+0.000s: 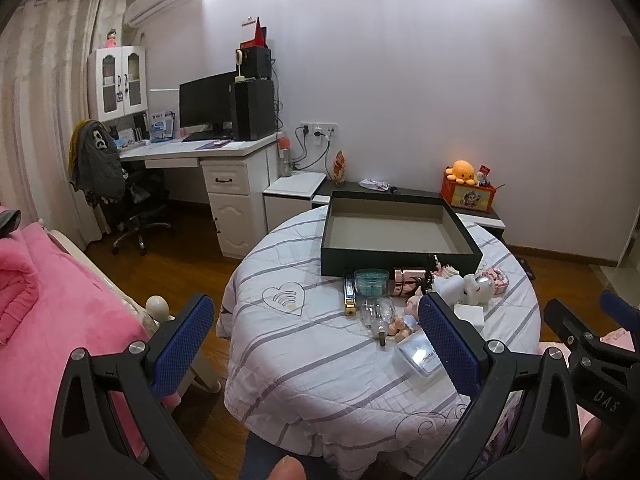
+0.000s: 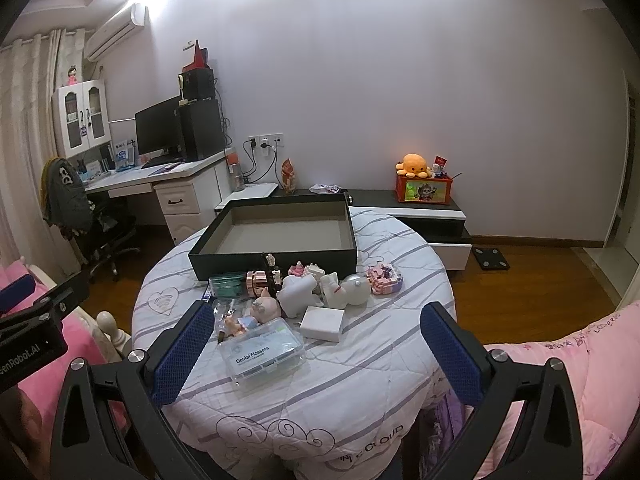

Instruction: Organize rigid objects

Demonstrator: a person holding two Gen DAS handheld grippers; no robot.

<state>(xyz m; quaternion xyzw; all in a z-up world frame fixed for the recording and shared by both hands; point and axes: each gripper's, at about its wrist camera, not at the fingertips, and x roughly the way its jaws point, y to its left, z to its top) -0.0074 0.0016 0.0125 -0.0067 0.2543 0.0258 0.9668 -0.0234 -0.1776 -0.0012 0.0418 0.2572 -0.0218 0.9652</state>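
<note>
A round table with a striped cloth carries a shallow black box, with nothing in it, at its far side. In front of the box lies a cluster: a teal container, a copper-pink can, a gold bar, a clear glass bottle, a small doll, white figurines, a pink brick model, a white square box and a clear Dental Flossers case. My left gripper and right gripper hover open above the near edge, holding nothing.
A pink bed lies to the left and pink bedding to the right. Behind stand a white desk with a monitor, an office chair and a low black cabinet bearing an orange plush. Wooden floor surrounds the table.
</note>
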